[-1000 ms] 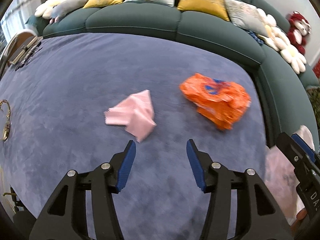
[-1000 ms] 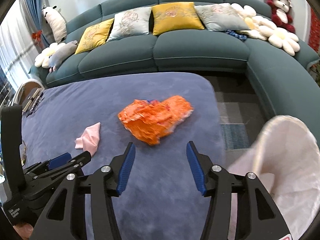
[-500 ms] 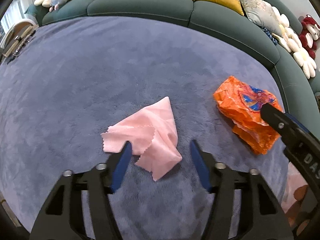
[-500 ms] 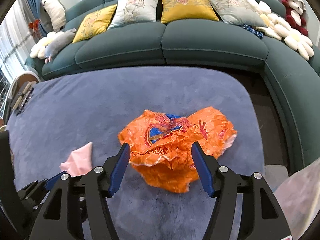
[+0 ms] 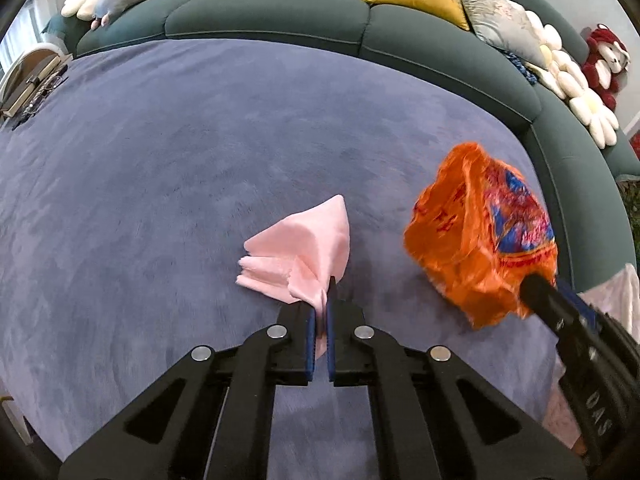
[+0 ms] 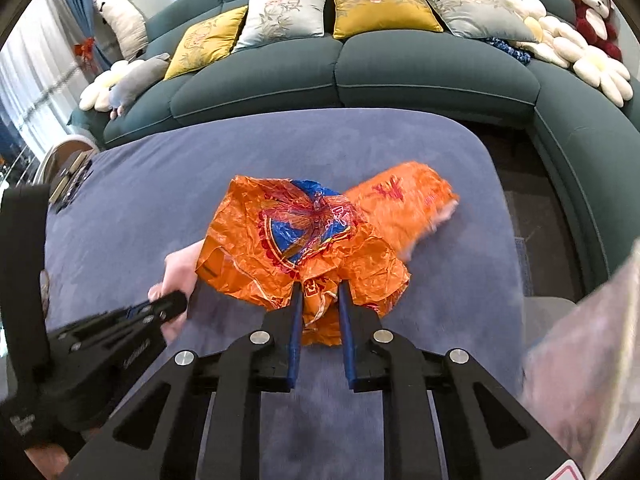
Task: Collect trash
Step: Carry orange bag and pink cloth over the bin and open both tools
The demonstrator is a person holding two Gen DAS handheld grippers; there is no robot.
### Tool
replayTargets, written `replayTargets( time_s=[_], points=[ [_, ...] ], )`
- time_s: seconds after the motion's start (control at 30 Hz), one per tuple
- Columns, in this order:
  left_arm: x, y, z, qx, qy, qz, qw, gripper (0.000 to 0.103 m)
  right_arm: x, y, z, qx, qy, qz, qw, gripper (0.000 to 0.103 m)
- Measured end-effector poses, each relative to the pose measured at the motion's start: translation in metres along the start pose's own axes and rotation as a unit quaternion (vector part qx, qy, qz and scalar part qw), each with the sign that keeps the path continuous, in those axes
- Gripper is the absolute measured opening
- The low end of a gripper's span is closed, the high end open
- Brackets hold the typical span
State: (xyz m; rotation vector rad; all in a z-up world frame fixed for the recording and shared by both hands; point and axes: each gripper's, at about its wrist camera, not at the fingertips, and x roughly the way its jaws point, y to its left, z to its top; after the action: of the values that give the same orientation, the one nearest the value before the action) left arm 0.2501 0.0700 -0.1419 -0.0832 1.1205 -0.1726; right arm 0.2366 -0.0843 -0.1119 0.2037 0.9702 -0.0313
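A crumpled pink napkin [image 5: 304,240] lies on the blue-grey carpet [image 5: 160,160]. My left gripper [image 5: 319,308] is shut on its near corner. A crumpled orange plastic wrapper [image 6: 312,240] with a blue and red print is pinched at its near edge by my right gripper [image 6: 319,312], and it looks lifted. The wrapper also shows in the left wrist view [image 5: 480,240], with the right gripper's finger below it. The napkin [image 6: 180,260] is half hidden behind the wrapper in the right wrist view, next to the left gripper [image 6: 160,308].
A curved dark green sofa [image 6: 400,68] with yellow and grey cushions bounds the carpet at the back and right. A pale translucent bag [image 6: 592,360] hangs at the right edge. A round side table [image 5: 28,76] with small items stands at the far left.
Both grippers moved forward and closed: the left onto the pink napkin, the right onto the orange wrapper, which has bunched up and risen.
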Motion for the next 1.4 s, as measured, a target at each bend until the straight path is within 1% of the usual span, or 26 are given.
replayTargets(
  time_s=[0.17,0.3,0.6,0.9,1.17,1.4],
  points=[
    [-0.017,-0.018,-0.016,0.007,0.003,-0.012,0.9999,0.003,-0.033,-0.014,-0.024,0.017,-0.005,-0.008,1.0,0.016],
    [-0.036,-0.037,-0.027,0.023,-0.002,-0.024,0.9995,0.003,-0.061,-0.035,-0.036,0.039,-0.017,-0.027,0.999,0.016],
    [-0.08,-0.088,-0.042,0.064,-0.029,-0.047,0.9964,0.003,-0.123,-0.081,-0.042,0.08,-0.065,-0.05,0.993,0.016],
    [-0.113,-0.138,-0.059,0.109,-0.047,-0.065,0.9908,0.003,-0.167,-0.117,-0.056,0.112,-0.102,-0.061,0.987,0.016],
    [-0.136,-0.195,-0.076,0.165,-0.064,-0.084,0.9806,0.003,-0.198,-0.153,-0.075,0.146,-0.125,-0.076,0.978,0.016],
    [-0.146,-0.256,-0.095,0.221,-0.071,-0.108,0.9668,0.004,-0.218,-0.196,-0.095,0.184,-0.135,-0.096,0.969,0.016]
  ],
)
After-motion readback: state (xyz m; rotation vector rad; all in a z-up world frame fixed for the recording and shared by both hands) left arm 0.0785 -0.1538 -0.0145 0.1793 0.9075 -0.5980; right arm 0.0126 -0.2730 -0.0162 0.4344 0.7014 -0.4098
